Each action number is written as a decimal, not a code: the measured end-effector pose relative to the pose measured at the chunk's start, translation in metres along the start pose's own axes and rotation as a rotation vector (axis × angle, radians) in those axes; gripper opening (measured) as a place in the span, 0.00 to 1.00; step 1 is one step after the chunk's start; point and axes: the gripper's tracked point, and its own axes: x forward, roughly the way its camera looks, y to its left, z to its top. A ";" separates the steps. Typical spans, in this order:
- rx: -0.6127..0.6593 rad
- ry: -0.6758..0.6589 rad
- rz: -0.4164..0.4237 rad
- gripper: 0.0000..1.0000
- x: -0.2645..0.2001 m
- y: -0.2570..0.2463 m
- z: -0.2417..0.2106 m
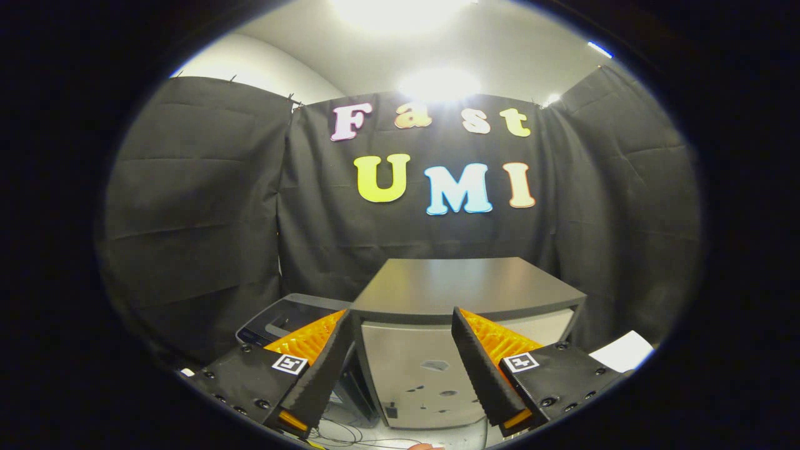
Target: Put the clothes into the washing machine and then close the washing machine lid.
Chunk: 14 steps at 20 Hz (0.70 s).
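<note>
The fingers [400,350] are spread apart, pinching nothing; beyond them stands a grey cabinet [465,290], with a dark machine [281,322] just beside it

The claw [400,350] stands open with nothing between its fingers [322,369], raised and facing the black cloth wall [200,206]. Beyond the fingers stands a grey cabinet [465,287] with a flat dark top and pale front. A dark machine [278,322] sits just beside the cabinet, behind the left finger.
</note>
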 end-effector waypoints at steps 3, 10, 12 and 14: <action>-0.016 -0.017 -0.020 0.98 -0.007 -0.009 0.002; -0.045 -0.056 -0.037 0.98 -0.011 -0.018 0.007; -0.037 -0.053 -0.027 0.98 -0.015 -0.015 0.007; -0.030 -0.057 -0.014 0.98 -0.016 -0.010 0.008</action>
